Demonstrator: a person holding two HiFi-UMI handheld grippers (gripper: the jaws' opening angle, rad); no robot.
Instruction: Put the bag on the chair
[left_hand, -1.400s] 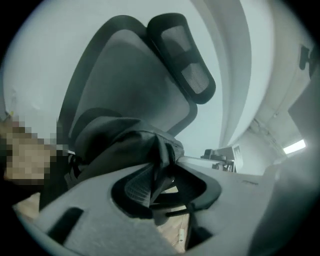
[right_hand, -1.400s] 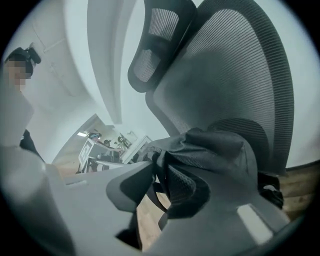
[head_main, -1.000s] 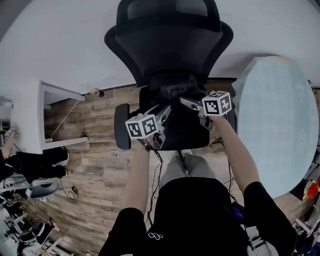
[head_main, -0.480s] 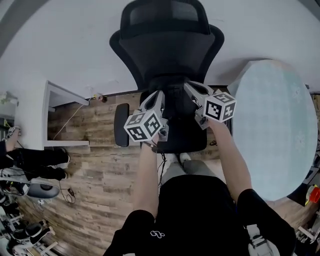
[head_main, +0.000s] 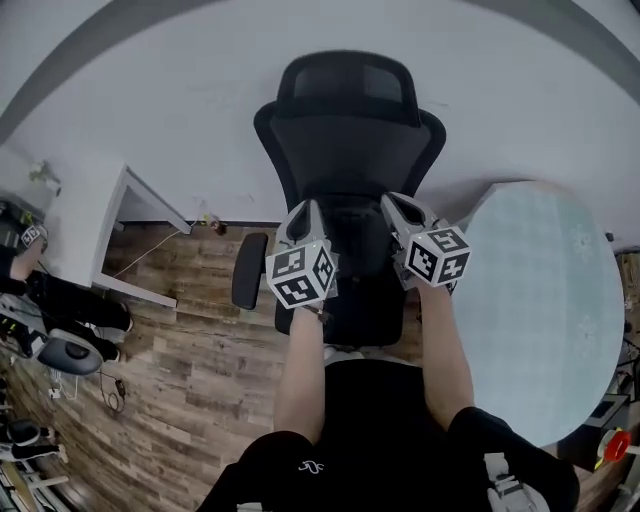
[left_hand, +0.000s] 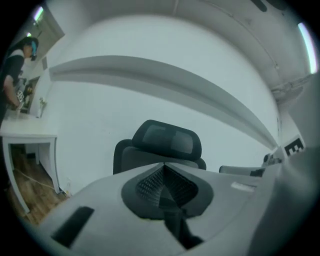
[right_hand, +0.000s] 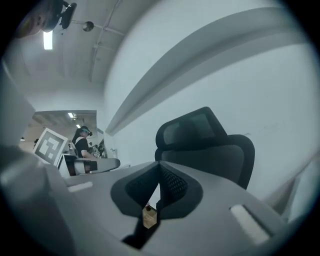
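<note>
Head view, then gripper views: dark bag (head_main: 352, 228) on the black office chair (head_main: 345, 130).
Head view: the bag lies on the seat against the backrest, hard to tell from the upholstery, with the left gripper (head_main: 305, 210) and right gripper (head_main: 396, 203) above it on either side. Left gripper view: jaws clenched together, nothing between them. Right gripper view: jaws likewise pressed together, empty.
</note>
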